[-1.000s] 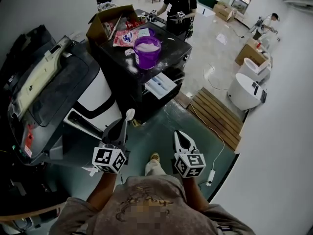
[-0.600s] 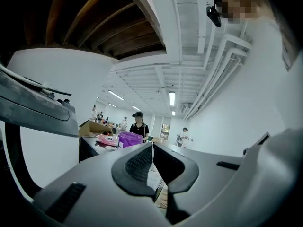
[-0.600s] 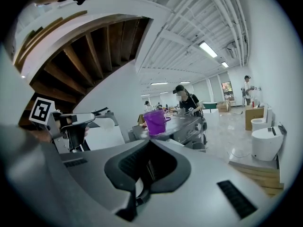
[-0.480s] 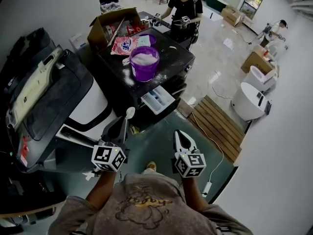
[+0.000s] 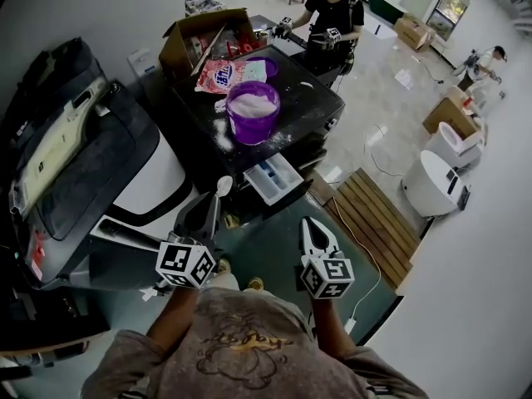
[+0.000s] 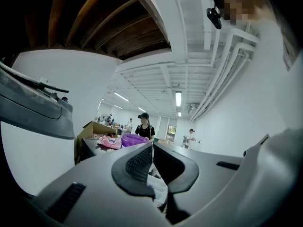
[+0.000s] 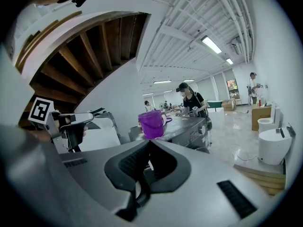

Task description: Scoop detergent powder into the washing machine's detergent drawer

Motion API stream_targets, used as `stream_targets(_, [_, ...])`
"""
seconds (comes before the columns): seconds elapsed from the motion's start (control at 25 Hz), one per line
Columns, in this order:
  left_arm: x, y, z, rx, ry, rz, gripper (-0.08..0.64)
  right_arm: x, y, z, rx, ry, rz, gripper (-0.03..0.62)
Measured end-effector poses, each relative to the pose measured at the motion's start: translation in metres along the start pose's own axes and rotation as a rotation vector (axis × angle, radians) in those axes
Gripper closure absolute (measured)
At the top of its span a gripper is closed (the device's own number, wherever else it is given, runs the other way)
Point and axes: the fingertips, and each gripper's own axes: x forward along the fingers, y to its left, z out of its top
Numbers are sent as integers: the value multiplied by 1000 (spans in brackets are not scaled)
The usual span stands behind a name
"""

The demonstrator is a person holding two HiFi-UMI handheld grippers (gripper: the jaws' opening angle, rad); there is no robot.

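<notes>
Both point forward: left gripper point(image 5: 213, 203) clamping a spoon point(image 5: 223, 187), right gripper point(image 5: 311, 227) clenched empty.

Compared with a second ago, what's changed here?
The person has moved closer to the washing machine: the purple bucket and open detergent drawer now sit nearer. Nothing taken or released. The left gripper stays shut on the white scoop; the right gripper stays shut, empty.

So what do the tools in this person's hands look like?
The left gripper and right gripper are tapering grey pincers with ribbed black pads, each backed by a cube of black-and-white square markers. The person wears a short-sleeved grey-brown printed T-shirt.
</notes>
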Motion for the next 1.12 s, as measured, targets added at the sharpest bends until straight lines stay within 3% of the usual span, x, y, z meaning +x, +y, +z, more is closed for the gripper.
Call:
stream_targets(0.36, [50, 26, 13, -18, 6, -16, 537, 42, -12, 5, 4, 7, -26, 592])
stream_targets(1.12, [199, 88, 42, -25, -8, -146, 537, 156, -34, 54, 21, -28, -149, 592])
